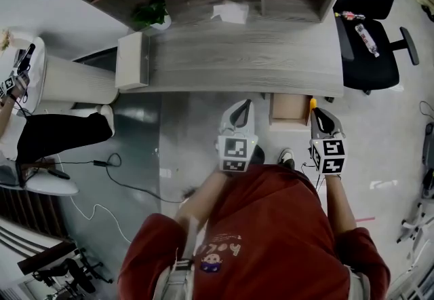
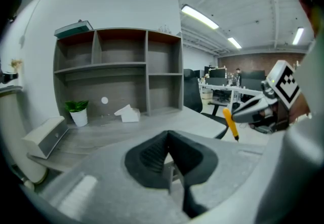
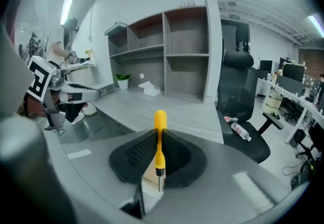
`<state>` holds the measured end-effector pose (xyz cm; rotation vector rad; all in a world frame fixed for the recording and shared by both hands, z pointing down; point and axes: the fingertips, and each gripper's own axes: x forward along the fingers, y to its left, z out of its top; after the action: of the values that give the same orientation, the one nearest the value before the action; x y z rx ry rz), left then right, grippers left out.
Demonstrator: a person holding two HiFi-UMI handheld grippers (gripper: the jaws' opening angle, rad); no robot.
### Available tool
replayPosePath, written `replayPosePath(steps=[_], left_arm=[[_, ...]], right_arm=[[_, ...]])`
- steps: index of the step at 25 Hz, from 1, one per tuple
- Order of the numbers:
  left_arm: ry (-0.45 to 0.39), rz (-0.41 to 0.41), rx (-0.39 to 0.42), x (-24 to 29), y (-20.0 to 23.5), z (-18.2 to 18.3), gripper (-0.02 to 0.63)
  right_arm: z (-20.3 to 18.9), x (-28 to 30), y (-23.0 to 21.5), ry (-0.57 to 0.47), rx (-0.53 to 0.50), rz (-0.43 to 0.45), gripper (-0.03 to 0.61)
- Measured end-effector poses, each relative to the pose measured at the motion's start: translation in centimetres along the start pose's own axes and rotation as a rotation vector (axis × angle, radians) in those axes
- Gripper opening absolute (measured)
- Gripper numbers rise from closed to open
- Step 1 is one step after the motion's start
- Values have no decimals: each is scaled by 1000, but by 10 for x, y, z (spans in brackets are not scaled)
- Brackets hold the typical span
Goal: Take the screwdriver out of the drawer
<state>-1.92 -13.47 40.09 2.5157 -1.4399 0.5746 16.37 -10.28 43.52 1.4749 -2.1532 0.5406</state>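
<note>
Your right gripper (image 3: 159, 148) has its jaws squeezed on the yellow screwdriver (image 3: 160, 125). Your left gripper (image 2: 169, 153) has its jaws together, holding nothing. The screwdriver is out, just beside the open drawer (image 1: 289, 110). If your squeeze gets loose, it could slip and drop to the floor (image 1: 193, 129).

Red sweatshirt (image 1: 271, 224) (cartoon print (image 1: 215, 256)); grey left tongs (image 1: 242, 105), right tongs (image 1: 323, 115)

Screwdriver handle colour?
The screwdriver handle is yellow-orange; best seen in the right gripper view, clamped in the right tongs.
</note>
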Motion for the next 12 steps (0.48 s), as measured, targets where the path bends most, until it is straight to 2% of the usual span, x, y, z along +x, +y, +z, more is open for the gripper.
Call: replayPosePath(steps=[7,12], left_arm=[[-9,17,-11,-4,3,8,2],[-38,45,-31,-9,7,13,2]], right_arm=[[15,-5,-3,-56,5,-42,23],[35,-16,-11,-186,23,-90,24]])
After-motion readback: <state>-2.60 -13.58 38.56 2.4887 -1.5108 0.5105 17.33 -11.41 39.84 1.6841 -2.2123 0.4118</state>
